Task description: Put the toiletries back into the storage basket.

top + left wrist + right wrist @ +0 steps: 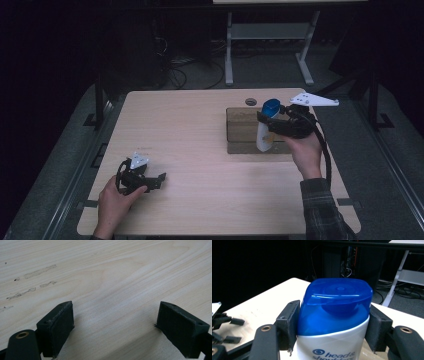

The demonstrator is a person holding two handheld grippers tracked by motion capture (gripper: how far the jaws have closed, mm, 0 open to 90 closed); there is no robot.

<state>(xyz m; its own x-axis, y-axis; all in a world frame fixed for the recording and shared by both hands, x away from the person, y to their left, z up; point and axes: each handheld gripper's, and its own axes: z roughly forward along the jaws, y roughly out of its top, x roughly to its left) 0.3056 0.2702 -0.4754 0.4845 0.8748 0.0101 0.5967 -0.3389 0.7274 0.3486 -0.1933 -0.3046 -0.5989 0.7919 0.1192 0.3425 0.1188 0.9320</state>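
Blue-capped shampoo bottle (335,322) in right claw (333,327)

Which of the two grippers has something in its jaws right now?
The right gripper: its jaws are clamped on the white shampoo bottle just below its blue cap, over the wooden block. The left gripper rests open on the table.

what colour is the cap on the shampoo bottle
Blue, translucent, on the white shampoo bottle; the cap shows best in the right gripper view.
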